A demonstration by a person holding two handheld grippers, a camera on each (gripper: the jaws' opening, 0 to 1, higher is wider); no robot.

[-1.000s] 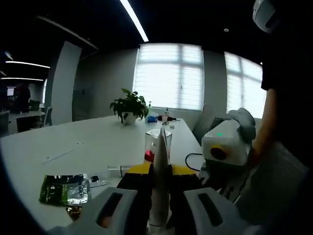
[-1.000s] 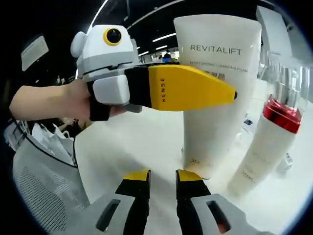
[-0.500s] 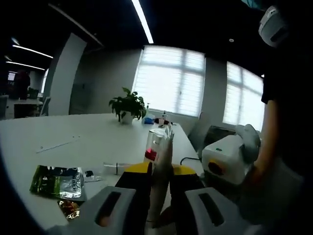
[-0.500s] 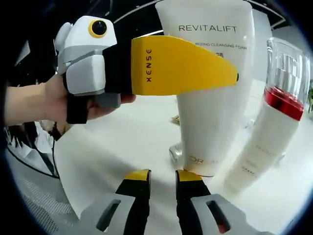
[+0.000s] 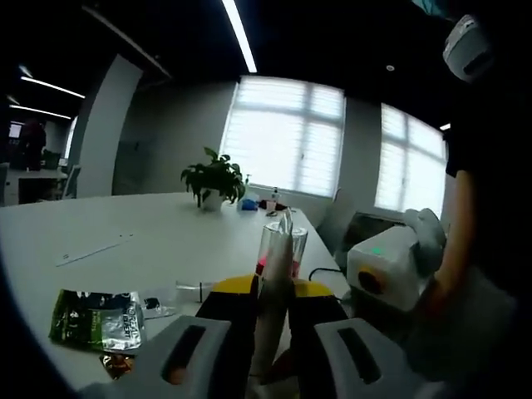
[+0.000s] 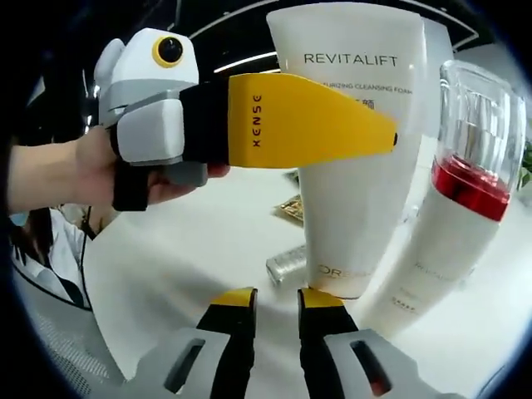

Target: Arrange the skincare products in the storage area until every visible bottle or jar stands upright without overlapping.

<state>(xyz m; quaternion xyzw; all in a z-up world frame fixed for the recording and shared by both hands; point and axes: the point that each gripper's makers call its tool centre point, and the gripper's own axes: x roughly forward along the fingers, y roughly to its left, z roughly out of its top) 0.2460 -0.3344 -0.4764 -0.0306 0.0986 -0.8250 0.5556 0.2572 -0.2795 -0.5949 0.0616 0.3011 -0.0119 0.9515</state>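
Observation:
A tall white REVITALIFT tube (image 6: 357, 191) stands cap-down, its cap at or just above the white table (image 6: 191, 249). My left gripper (image 6: 389, 137) is shut on its upper part, one yellow jaw lying across the lettering. In the left gripper view the same tube (image 5: 268, 332) shows edge-on between the left gripper's (image 5: 273, 289) jaws. Close on the tube's right stands a white bottle (image 6: 453, 216) with a red band and a clear cap, upright; the left gripper view has this bottle (image 5: 281, 249) just behind the tube. My right gripper (image 6: 277, 301) hangs low before the tube, narrowly open, holding nothing.
A green foil packet (image 5: 96, 320) lies on the table (image 5: 125, 241) at the left, a potted plant (image 5: 214, 179) far back. A small silvery item (image 6: 287, 262) and a golden wrapper (image 6: 291, 208) lie beside the tube. A hand holds the right gripper's white body (image 5: 391, 262).
Both views have shifted a little. The left gripper keeps its hold on the tube. The bottle now stands nearer the tube in the right gripper view, and the silvery item has come into sight.

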